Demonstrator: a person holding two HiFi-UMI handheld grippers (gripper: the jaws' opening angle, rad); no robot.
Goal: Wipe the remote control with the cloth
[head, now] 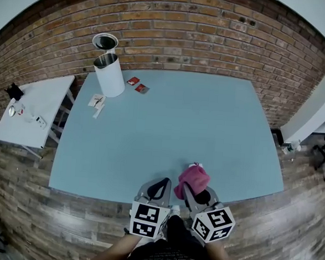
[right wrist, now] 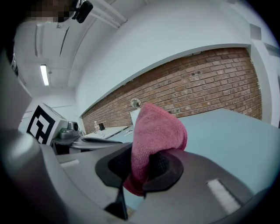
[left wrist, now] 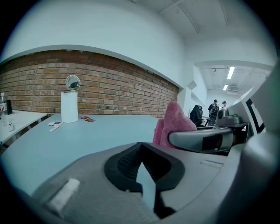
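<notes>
free: table (head: 174, 122) middle | blocked: far-left white cylinder (head: 110, 74) (packets (head: 138, 85) beside, seemingly flat)

White cylinder (head: 110, 76), red packets (head: 133, 81), blue table (head: 179, 128)

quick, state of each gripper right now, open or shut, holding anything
Left gripper: shut, nothing between its jaws.
Right gripper: shut on the pink cloth.

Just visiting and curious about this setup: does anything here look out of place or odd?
The right gripper is clamped on a bunched pink cloth, yet no remote control shows on the blue table. The left gripper is shut on nothing. Nothing looks spilled or damaged.
</notes>
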